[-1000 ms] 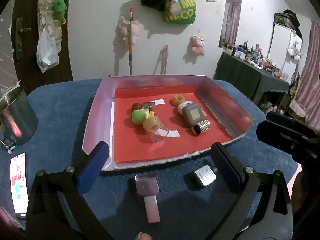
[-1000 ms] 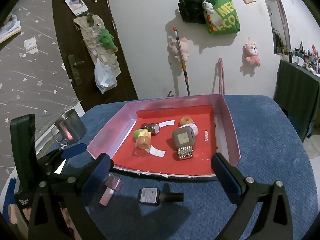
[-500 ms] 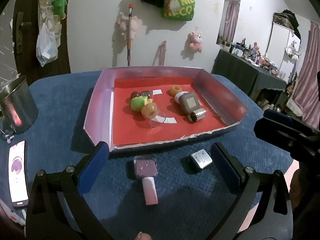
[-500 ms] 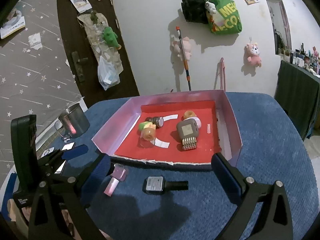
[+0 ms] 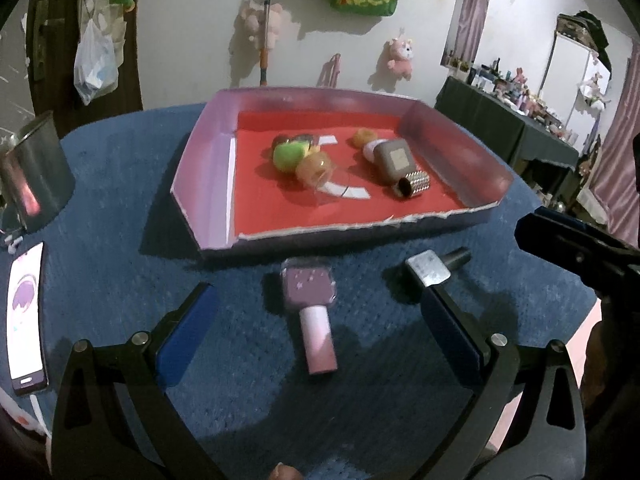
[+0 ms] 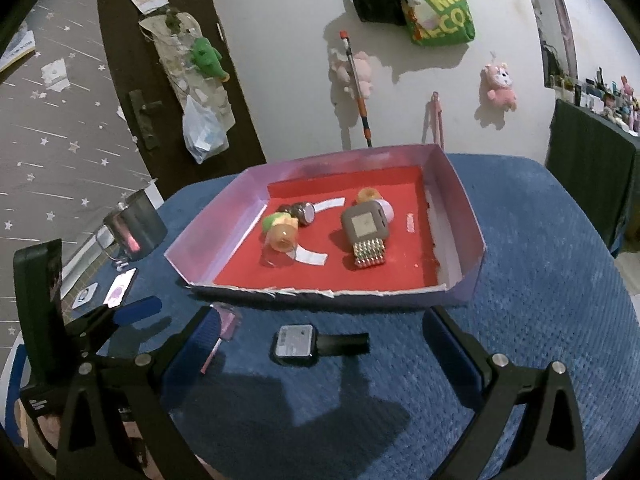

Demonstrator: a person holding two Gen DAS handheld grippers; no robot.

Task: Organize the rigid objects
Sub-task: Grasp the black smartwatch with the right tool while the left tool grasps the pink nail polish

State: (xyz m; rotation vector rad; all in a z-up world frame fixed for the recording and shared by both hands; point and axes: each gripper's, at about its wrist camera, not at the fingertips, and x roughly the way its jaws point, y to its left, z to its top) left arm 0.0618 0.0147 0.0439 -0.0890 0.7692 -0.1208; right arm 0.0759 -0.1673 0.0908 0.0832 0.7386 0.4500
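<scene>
Most of the sorting looks done: the pink-walled tray (image 5: 208,184) with its red floor already holds a cluster of small bottles, among them a green-capped one (image 5: 289,155), an orange-capped one (image 5: 314,168) lying against it, a grey square-capped bottle (image 6: 365,227) with a studded silver cap (image 6: 368,258) at its end, and a small orange ring-shaped piece (image 6: 367,195) near the back. Two items remain outside, both lying on the cloth just in front of the tray's near wall: a purple nail polish bottle (image 5: 309,286) with a pale pink cap pointing toward the camera, and a square silver-faced bottle (image 6: 295,345) with a black cap. The left gripper (image 5: 320,320) has its jaws spread wide on either side of the purple bottle, touching nothing; the right gripper (image 6: 320,342) is likewise spread and empty, framing the silver-faced bottle. By my judgement each tool is lined up for one of the last two pick-ups, with those and the drops into the tray left to do. The table is round and covered in a textured blue cloth (image 6: 540,280); a metal mug (image 6: 134,227) and a lit phone (image 5: 25,316) sit at its left edge. Behind are a white wall hung with plush toys and a green bag (image 6: 440,12), a dark door, and a cluttered dresser
</scene>
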